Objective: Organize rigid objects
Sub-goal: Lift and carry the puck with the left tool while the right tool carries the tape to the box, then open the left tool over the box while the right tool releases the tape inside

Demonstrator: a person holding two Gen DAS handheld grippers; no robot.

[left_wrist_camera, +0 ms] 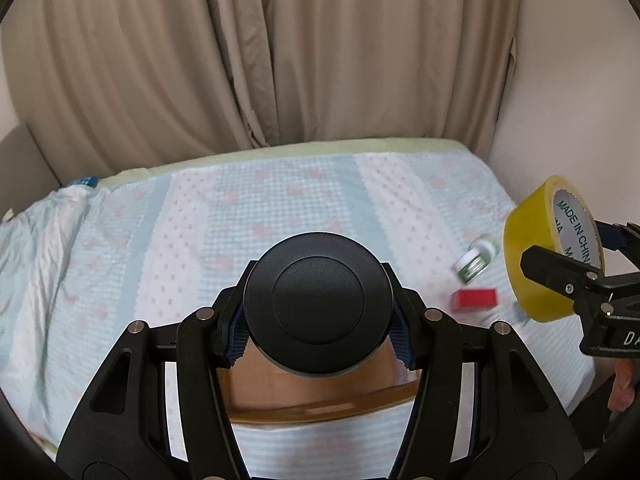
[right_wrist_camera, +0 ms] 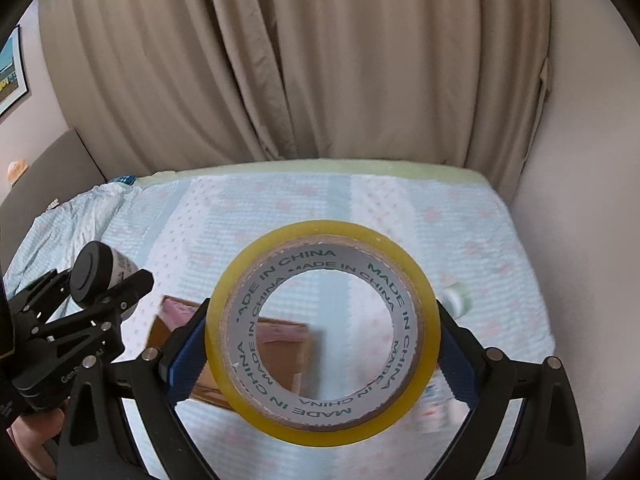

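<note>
My left gripper (left_wrist_camera: pixel 319 322) is shut on a black-capped jar (left_wrist_camera: pixel 318 304), held above an open cardboard box (left_wrist_camera: pixel 320 394) on the bed. In the right wrist view the left gripper (right_wrist_camera: pixel 108 294) and the jar (right_wrist_camera: pixel 94 276) show at the left. My right gripper (right_wrist_camera: pixel 322 350) is shut on a yellow tape roll (right_wrist_camera: pixel 236 312), held above the bed. The roll (left_wrist_camera: pixel 528 256) and the right gripper (left_wrist_camera: pixel 560 260) show at the right of the left wrist view. The cardboard box (right_wrist_camera: pixel 280 344) lies below and left of the roll.
A small white and green bottle (left_wrist_camera: pixel 476 258) and a red box (left_wrist_camera: pixel 476 299) lie on the bedspread (left_wrist_camera: pixel 200 240) at the right. The bottle also shows in the right wrist view (right_wrist_camera: pixel 456 298). Beige curtains (left_wrist_camera: pixel 240 60) hang behind the bed. A wall stands at the right.
</note>
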